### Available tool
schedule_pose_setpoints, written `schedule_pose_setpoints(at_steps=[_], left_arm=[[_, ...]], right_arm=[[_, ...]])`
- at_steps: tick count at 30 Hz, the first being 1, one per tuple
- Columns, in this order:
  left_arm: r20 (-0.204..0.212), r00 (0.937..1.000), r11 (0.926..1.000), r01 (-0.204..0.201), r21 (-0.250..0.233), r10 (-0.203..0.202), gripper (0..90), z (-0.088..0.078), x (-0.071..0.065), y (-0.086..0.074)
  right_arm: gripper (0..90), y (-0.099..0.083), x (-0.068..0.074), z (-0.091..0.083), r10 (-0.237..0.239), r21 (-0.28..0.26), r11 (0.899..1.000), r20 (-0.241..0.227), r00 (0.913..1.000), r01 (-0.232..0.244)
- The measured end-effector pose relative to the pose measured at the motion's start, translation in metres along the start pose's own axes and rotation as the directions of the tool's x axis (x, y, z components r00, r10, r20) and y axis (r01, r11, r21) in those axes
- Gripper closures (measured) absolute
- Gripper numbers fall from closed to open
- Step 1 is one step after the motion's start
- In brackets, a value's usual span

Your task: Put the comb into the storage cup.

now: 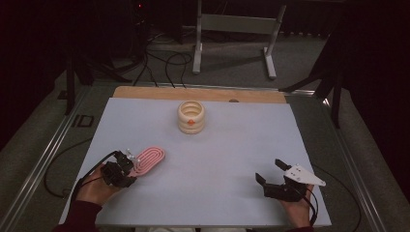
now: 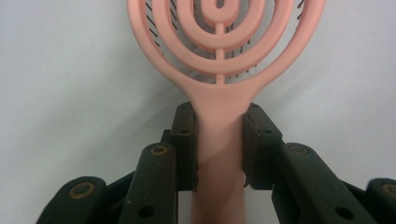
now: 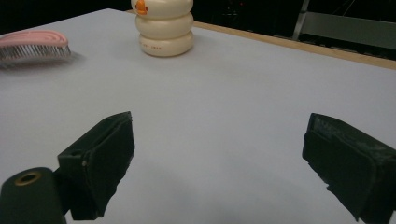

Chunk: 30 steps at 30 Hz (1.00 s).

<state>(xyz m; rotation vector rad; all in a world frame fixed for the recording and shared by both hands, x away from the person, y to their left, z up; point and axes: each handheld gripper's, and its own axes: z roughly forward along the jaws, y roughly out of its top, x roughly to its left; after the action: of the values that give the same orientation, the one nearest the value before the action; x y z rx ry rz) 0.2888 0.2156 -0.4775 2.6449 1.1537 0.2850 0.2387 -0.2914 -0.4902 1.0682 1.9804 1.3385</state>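
A pink hairbrush [image 1: 150, 159] with an open looped head lies bristles down on the white table sheet [image 1: 217, 145] at the left. My left gripper [image 1: 126, 169] is shut on its handle [image 2: 219, 140], one black jaw on each side. A cream ribbed container [image 1: 191, 116] with an orange mark stands at the middle back, and it rises at the far end of the right gripper view [image 3: 162, 25]. My right gripper [image 1: 270, 170] rests open near the front right, with nothing between its jaws. The brush head [image 3: 32, 44] lies far to its left.
A strip of wooden table edge [image 1: 198, 93] runs behind the sheet. Beyond it stand a metal frame's legs [image 1: 232, 43] and cables on the floor. Rails [image 1: 48, 145] flank the table on both sides.
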Motion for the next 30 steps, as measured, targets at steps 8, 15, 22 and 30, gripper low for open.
schedule_pose_setpoints(at_steps=[8,15,22,30], left_arm=[[-0.03,0.9994,0.998,0.016,-0.062,-0.018,70.3,-0.004,-0.001,0.005],[-0.04,0.9988,0.9937,0.024,-0.11,-0.028,70.3,-0.004,-0.005,0.011],[-0.037,0.9988,0.9895,0.027,-0.142,-0.032,70.2,-0.003,-0.006,0.017],[-0.033,0.9983,0.9822,0.04,-0.183,-0.047,70.2,-0.002,-0.005,0.018]], right_arm=[[9.2,0.0,0.0,0.001,-0.001,0.0,1.0,-0.002,1.0,0.001],[9.2,-0.001,0.0,0.001,0.0,0.002,1.0,-0.004,1.0,0.0],[9.1,-0.001,0.0,0.002,-0.002,0.003,1.0,0.0,1.0,0.002],[9.1,-0.001,0.0,0.002,0.002,0.007,1.0,0.0,1.0,-0.002]])
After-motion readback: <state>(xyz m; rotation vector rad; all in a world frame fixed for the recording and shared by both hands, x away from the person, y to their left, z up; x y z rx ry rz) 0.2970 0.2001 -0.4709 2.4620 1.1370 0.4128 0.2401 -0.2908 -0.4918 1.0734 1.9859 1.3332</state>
